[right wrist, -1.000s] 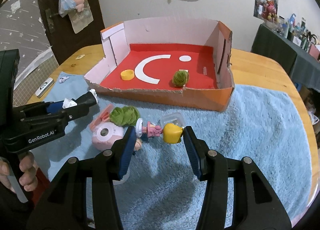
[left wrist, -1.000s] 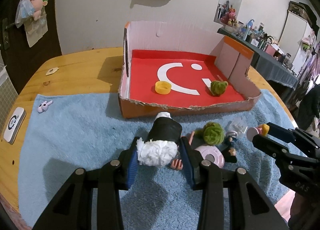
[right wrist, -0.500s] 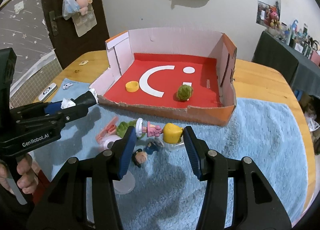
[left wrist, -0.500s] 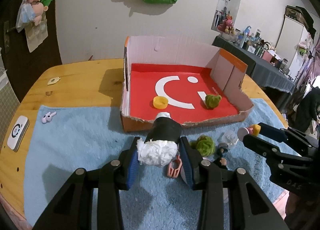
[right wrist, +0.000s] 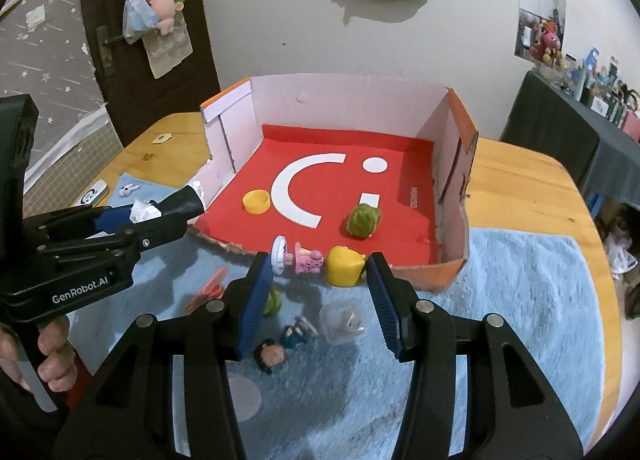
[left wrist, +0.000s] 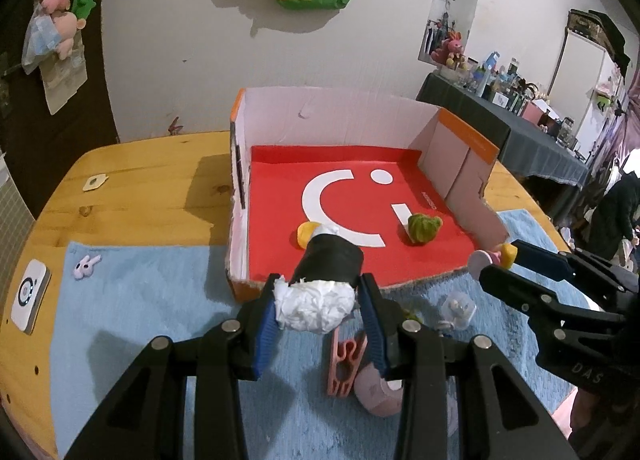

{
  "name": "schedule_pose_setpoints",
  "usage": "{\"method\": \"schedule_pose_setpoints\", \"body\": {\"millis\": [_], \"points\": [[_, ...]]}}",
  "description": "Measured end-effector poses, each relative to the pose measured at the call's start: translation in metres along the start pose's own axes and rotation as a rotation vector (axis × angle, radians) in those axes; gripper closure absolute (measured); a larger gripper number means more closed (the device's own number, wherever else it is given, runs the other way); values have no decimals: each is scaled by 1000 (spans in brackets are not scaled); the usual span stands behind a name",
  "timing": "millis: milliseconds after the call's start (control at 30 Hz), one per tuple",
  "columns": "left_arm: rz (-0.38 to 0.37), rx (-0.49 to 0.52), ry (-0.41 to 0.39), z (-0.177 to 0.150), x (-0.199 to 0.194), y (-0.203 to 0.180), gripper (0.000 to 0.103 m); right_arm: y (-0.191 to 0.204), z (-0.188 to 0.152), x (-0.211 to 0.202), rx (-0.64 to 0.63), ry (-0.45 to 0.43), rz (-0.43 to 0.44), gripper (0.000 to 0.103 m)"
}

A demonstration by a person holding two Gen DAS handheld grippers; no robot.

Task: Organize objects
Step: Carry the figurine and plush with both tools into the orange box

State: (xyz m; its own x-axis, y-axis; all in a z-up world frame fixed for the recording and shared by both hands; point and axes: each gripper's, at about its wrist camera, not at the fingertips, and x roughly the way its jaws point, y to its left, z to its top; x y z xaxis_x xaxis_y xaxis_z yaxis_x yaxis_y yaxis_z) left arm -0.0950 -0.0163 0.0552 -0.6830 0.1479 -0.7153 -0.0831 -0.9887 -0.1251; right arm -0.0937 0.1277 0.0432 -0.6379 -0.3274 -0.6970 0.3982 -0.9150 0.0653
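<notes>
My left gripper (left wrist: pixel 320 296) is shut on a black tube stuffed with white tissue (left wrist: pixel 326 280), lifted over the front edge of the open cardboard box (left wrist: pixel 340 112). My right gripper (right wrist: pixel 318 272) is shut on a small doll with a yellow head and pink dress (right wrist: pixel 320 262), held crosswise above the box's torn front wall. Inside the box, on the red floor, lie a yellow cap (right wrist: pixel 256 201) and a green fuzzy ball (right wrist: pixel 363 220). In the left wrist view the right gripper (left wrist: pixel 494 260) with the doll shows at the right.
On the blue towel (right wrist: pixel 520 300) below lie a pink clip (left wrist: pixel 345 360), a pink round case (left wrist: pixel 378 392), a clear plastic capsule (right wrist: pixel 344 320), a small dark-haired figure (right wrist: pixel 276 352) and a second green ball (right wrist: pixel 272 300). A white device (left wrist: pixel 30 296) and a bunny charm (left wrist: pixel 86 265) lie left.
Both grippers have risen off the towel and moved toward the box, each carrying its object. The items left on the towel now lie lower in both views.
</notes>
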Motion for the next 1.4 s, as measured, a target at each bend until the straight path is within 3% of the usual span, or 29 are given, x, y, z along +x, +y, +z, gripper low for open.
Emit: {"method": "schedule_pose_setpoints", "body": {"millis": [433,933,1400], "points": [[-10,14,74,25,40,1,63,-15,24,36,-1,67,0,56],[-31,48,190,23,77,-2,63,-20,26,76,-15,186,20,56],[-23,57,214,31,98,-2,63,-30,28,99,6,215,27,56]]}}
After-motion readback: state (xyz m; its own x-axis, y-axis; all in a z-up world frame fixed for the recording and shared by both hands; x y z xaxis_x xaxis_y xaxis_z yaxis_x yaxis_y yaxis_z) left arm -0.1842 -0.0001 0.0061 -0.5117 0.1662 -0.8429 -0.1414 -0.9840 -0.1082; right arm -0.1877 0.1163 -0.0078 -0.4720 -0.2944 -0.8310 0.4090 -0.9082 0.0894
